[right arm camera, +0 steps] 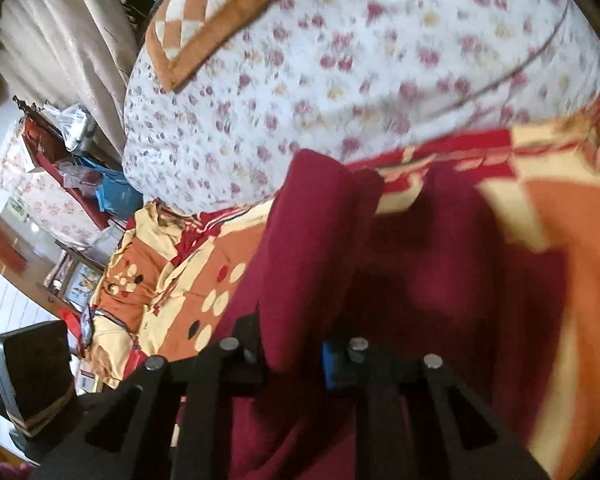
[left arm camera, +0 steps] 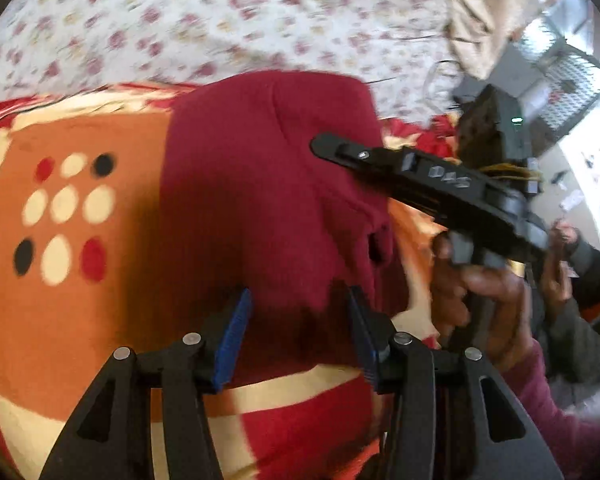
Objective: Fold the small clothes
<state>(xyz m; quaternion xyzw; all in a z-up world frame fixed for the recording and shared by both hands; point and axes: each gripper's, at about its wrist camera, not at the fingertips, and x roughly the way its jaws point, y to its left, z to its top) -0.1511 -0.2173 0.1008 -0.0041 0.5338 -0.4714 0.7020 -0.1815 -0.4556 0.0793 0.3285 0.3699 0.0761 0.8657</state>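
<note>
We have the maroon knit garment (left arm camera: 260, 184) lying on the orange-and-red patterned blanket (left arm camera: 80, 280) spread over the bed, with the floral sheet (left arm camera: 220, 20) beyond it. Our left gripper (left arm camera: 296, 320) hovers at the near edge, blue pads apart with cloth between them but not pinched. Our right gripper (right arm camera: 292, 356) sits at a raised fold of the garment – cloth fills the gap between its fingers, yet we cannot tell whether they are clamped. To fold well, we judge both grippers should pinch the same edge, lift together, and carry it across evenly – a lone pull would likely drag the knit askew
</note>
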